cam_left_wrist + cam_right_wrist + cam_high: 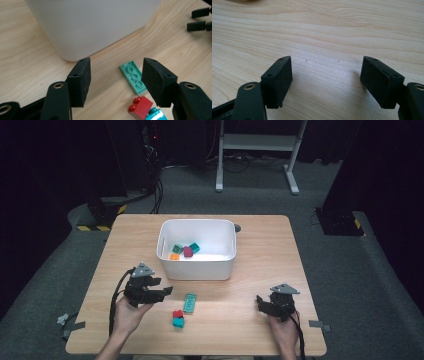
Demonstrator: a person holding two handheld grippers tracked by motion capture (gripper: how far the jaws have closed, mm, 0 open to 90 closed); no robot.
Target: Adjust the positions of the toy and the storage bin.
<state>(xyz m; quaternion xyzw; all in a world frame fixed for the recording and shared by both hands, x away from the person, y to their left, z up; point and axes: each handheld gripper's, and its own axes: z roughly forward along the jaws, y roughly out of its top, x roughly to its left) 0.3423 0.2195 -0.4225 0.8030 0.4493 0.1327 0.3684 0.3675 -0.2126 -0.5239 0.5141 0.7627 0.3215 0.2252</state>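
A flat mint-green plate (190, 303) (132, 77) lies on the wooden table (260, 250) in front of a white bin (196, 265) (95, 25). Just nearer are a red brick (177, 313) (140, 108) and a teal brick (178, 322) (156, 115), touching each other. My left gripper (162, 286) (116, 75) is open a little left of these pieces, with only bare wood between its fingers. My right gripper (261, 302) (325, 75) stands open low over bare wood at the right, holding nothing.
Inside the white bin lie several bricks: green (177, 248), maroon (188, 251), teal (194, 247) and orange (174, 256). A small dark knob (237, 228) sits behind the bin. Tape strips mark the table's front corners (318, 324).
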